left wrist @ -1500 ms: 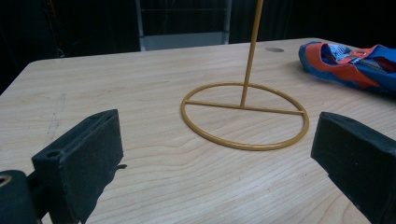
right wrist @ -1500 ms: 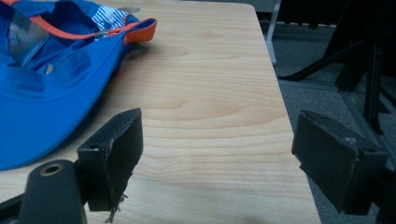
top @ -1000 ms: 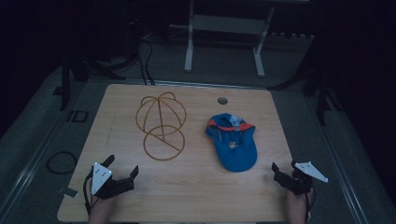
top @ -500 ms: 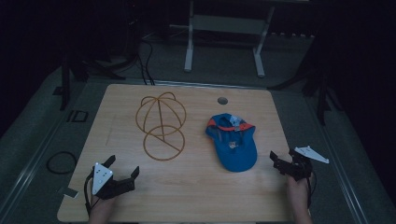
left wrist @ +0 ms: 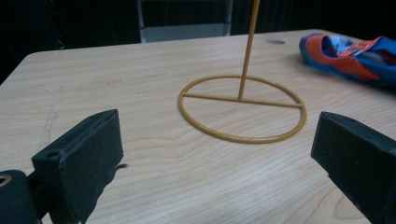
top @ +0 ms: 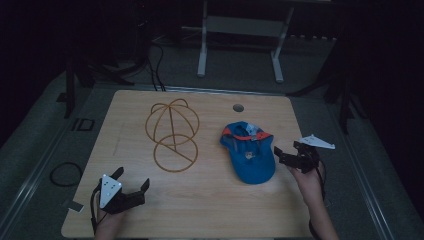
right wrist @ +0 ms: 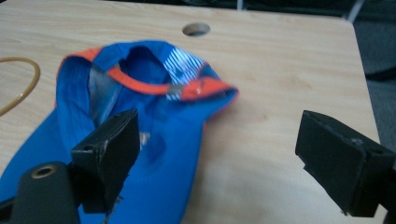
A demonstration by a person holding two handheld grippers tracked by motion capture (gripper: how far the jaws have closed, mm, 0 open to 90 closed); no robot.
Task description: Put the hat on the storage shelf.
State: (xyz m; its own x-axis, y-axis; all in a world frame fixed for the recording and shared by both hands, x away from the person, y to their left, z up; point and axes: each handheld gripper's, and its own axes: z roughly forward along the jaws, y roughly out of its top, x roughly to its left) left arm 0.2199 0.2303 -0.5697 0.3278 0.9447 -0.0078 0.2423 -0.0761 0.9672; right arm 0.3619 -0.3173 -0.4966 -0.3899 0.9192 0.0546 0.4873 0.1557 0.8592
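A blue cap with orange trim (top: 248, 155) lies on the right half of the wooden table (top: 220, 205), its opening facing up. A yellow wire hat stand (top: 172, 134) stands left of centre, with a round base ring (left wrist: 243, 108) and a domed top. My right gripper (top: 286, 149) is open just right of the cap. In the right gripper view its jaws (right wrist: 219, 149) straddle the cap's near edge (right wrist: 140, 107), the left jaw over the blue fabric. My left gripper (top: 132, 178) stands open near the table's front left with nothing between its jaws (left wrist: 215, 154), facing the stand's base.
A round cable hole (top: 238, 107) sits in the table's far edge. A white metal frame (top: 240, 30) stands on the floor behind the table. A coiled cable (top: 64, 173) lies on the floor to the left.
My right gripper has moved forward and left, from the table's front right corner to beside the cap. The left gripper, cap and stand have not moved.
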